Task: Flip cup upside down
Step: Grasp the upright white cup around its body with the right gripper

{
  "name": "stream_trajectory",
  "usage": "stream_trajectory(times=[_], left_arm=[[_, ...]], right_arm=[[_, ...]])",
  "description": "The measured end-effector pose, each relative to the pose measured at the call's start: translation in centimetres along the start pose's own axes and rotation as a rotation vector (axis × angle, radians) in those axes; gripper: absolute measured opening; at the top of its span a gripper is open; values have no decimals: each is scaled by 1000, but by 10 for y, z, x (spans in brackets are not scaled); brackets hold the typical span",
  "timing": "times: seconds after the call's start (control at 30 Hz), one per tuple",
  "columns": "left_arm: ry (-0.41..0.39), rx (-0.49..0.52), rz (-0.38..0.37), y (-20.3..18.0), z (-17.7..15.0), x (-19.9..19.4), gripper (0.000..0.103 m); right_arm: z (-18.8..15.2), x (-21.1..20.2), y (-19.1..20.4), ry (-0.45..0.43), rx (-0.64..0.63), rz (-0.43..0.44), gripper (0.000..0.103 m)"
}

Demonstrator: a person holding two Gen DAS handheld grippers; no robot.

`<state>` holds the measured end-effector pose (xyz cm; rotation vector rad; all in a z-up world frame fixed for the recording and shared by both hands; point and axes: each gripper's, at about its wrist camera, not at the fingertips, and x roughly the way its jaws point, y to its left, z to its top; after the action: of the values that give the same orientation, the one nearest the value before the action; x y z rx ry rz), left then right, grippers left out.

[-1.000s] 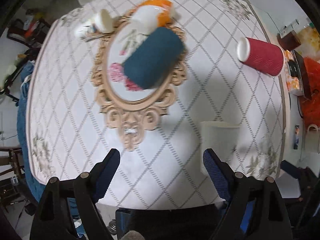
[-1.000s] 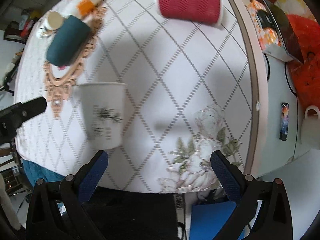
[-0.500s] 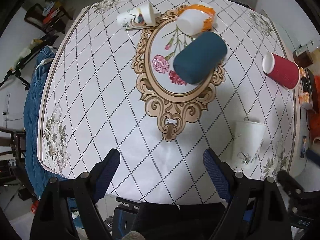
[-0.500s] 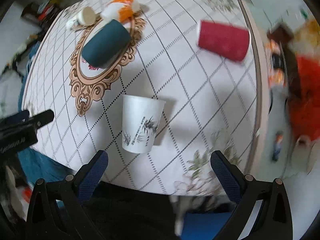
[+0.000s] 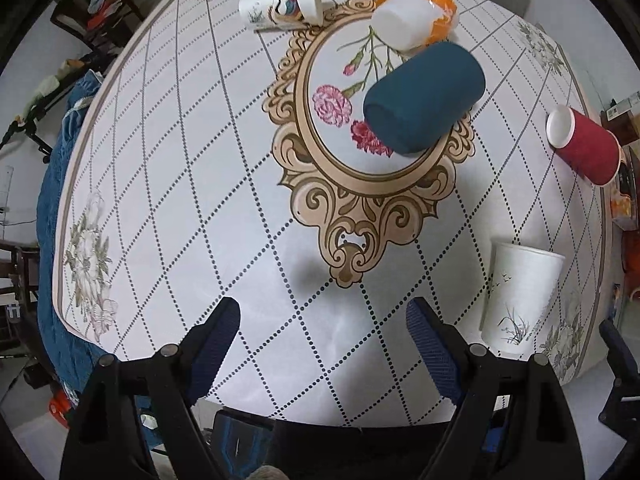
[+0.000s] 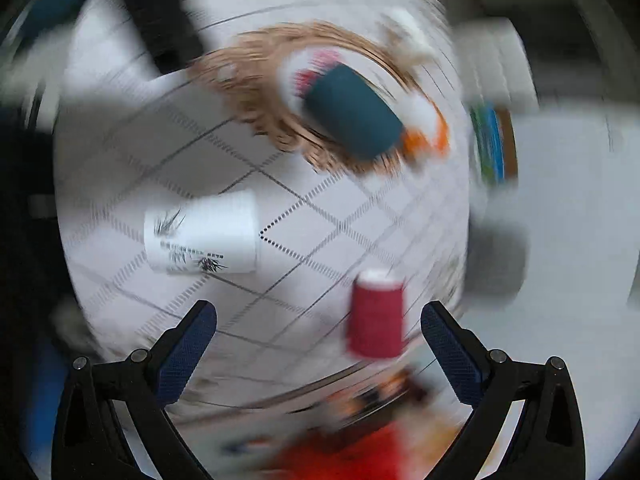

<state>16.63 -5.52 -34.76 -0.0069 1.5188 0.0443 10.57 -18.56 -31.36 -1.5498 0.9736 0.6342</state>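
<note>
Left gripper [image 5: 322, 326] spread, gripping nothing, above bare tablecloth [image 5: 180, 184] near the 6 o'clock table edge. Printed cup [image 5: 286, 2] on its side at 11 o'clock; teal cup [image 5: 424, 98], red cup [image 5: 586, 148] likewise. White cup [image 5: 520, 292] inverted at 4 o'clock. Right gripper [image 6: 318, 326] spread, empty; view blurred.

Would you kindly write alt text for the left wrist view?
The open left gripper hovers, empty, over a patterned table with five cups: white, red, blue, orange and printed.
</note>
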Motion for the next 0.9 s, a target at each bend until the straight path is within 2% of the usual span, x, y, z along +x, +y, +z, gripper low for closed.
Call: stream_trajectory(times=[0.03, 0.1, 0.3, 0.47, 0.53, 0.7, 0.9], left_arm=[[2, -1, -1, 0, 0, 2, 85], [10, -6, -5, 0, -1, 7, 85], [29, -29, -4, 4, -3, 18, 85], [36, -48, -2, 8, -5, 24, 85], [38, -57, -1, 10, -6, 27, 85], [46, -72, 3, 11, -9, 34, 85], [60, -88, 5, 17, -14, 43, 85]], right_arm=[[3, 1, 13, -29, -148, -39, 103], [4, 7, 32, -52, -343, -97, 101], [-7, 35, 81, -139, -872, -240, 98], [-20, 54, 101, -200, -1174, -322, 97], [-23, 62, 106, -217, -1268, -350, 97], [-28, 76, 115, -209, -1395, -348, 92], [-29, 94, 120, -169, -1455, -327, 81]])
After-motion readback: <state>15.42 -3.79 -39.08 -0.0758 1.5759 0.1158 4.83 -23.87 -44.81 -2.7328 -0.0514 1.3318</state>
